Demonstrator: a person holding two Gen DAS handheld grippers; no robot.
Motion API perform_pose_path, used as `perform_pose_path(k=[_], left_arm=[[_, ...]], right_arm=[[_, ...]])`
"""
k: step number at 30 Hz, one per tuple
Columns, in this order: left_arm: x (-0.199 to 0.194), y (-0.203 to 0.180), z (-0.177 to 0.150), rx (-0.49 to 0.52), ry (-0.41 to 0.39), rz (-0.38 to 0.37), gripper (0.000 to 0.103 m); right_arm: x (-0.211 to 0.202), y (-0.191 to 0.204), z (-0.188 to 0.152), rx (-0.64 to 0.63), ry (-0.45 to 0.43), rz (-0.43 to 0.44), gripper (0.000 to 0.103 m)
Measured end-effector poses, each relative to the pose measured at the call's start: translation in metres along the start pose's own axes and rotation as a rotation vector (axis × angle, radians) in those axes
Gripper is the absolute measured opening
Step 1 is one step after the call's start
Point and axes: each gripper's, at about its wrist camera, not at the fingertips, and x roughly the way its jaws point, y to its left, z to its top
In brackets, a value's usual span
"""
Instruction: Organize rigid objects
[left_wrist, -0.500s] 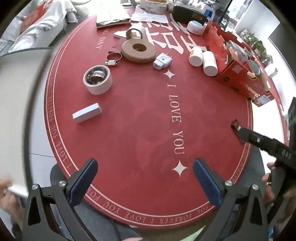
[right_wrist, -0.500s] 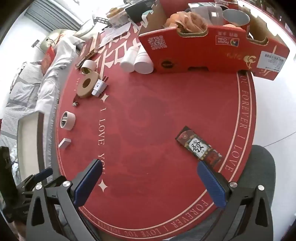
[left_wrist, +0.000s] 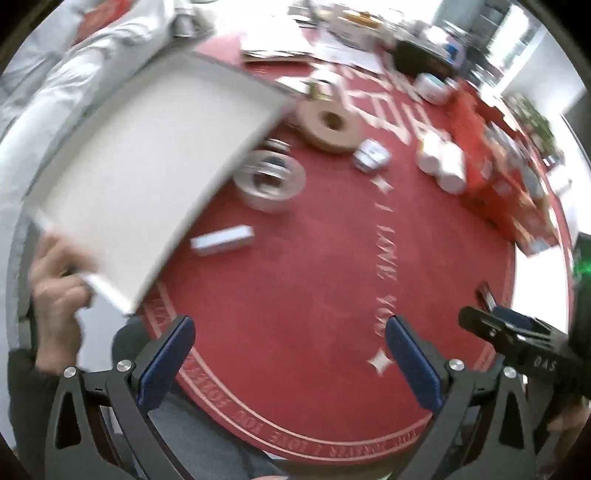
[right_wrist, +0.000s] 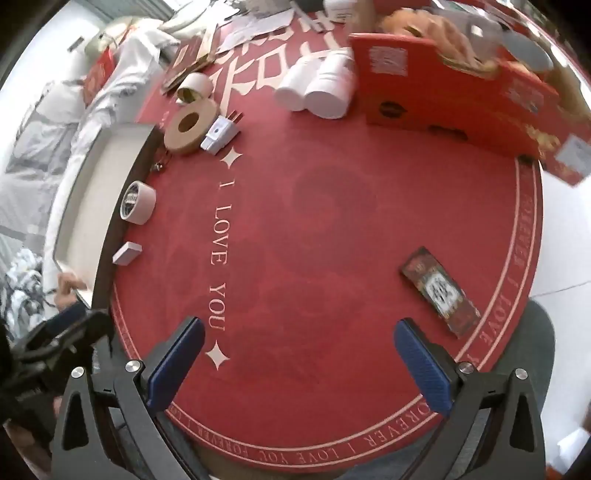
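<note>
Rigid objects lie scattered over the round red mat (right_wrist: 332, 229) that covers the tabletop, none yet gathered. Nearest, both tools hang above the mat's near edge: the left tool (left_wrist: 291, 354) and the right tool (right_wrist: 299, 354) each stand spread wide with nothing between the pads, a ready posture before any pick is chosen. A bare hand (left_wrist: 55, 295) grips the near corner of a white tray (left_wrist: 147, 162) and holds it tilted over the mat's left edge, probably so it can serve as the collecting place; whose hand it is cannot be told.

Just beyond, near the left edge, lie a small white block (right_wrist: 127, 253) and a white tape roll (right_wrist: 138, 203). A dark printed card packet (right_wrist: 439, 291) lies alone near the right edge. Farther on sit a brown tape ring (right_wrist: 190, 125), a white plug adapter (right_wrist: 219, 134) touching it, and two white bottles (right_wrist: 317, 88) against a red carton (right_wrist: 443, 99) at the far right.

The left view is smeared by motion, so small metal parts beside the tape roll are unreadable, and the tray hides whatever lies beneath it.
</note>
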Motion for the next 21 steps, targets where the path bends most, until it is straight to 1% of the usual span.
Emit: perform_pose_path(k=[2, 4, 7, 9, 11, 13, 15, 16, 18, 19, 21], left_arm=[[-0.004, 0.015, 0.003, -0.049, -0.015, 0.007, 0.103], [-0.007, 0.029, 0.003, -0.088, -0.027, 0.006, 0.103], [-0.007, 0.044, 0.005, -0.111, -0.026, 0.014, 0.103], [-0.006, 0.052, 0.005, -0.132, -0.021, 0.033, 0.103], [-0.004, 0.064, 0.007, -0.152, -0.016, 0.034, 0.103], [-0.002, 0.07, 0.006, -0.165, -0.011, 0.041, 0.103], [0.001, 0.074, 0.005, -0.168, 0.0, 0.043, 0.103], [0.003, 0.074, 0.003, -0.167, 0.004, 0.044, 0.103], [0.008, 0.072, 0.003, -0.155, 0.015, 0.043, 0.103], [0.009, 0.071, 0.005, -0.148, 0.019, 0.04, 0.103], [0.012, 0.066, 0.004, -0.14, 0.019, 0.025, 0.103]], right_arm=[[0.002, 0.015, 0.011, -0.031, 0.003, -0.021, 0.103], [0.006, 0.034, 0.027, -0.067, 0.01, -0.023, 0.103], [0.023, 0.069, 0.053, -0.106, 0.012, -0.046, 0.103], [0.037, 0.091, 0.069, -0.112, 0.012, -0.041, 0.103], [0.054, 0.114, 0.083, -0.132, 0.011, -0.036, 0.103], [0.07, 0.132, 0.094, -0.148, 0.011, -0.055, 0.103], [0.095, 0.15, 0.101, -0.182, 0.041, -0.099, 0.103], [0.1, 0.153, 0.1, -0.189, 0.038, -0.089, 0.103], [0.108, 0.162, 0.098, -0.277, 0.069, -0.176, 0.103], [0.108, 0.162, 0.093, -0.329, 0.099, -0.252, 0.103], [0.104, 0.147, 0.085, -0.34, 0.143, -0.275, 0.103]])
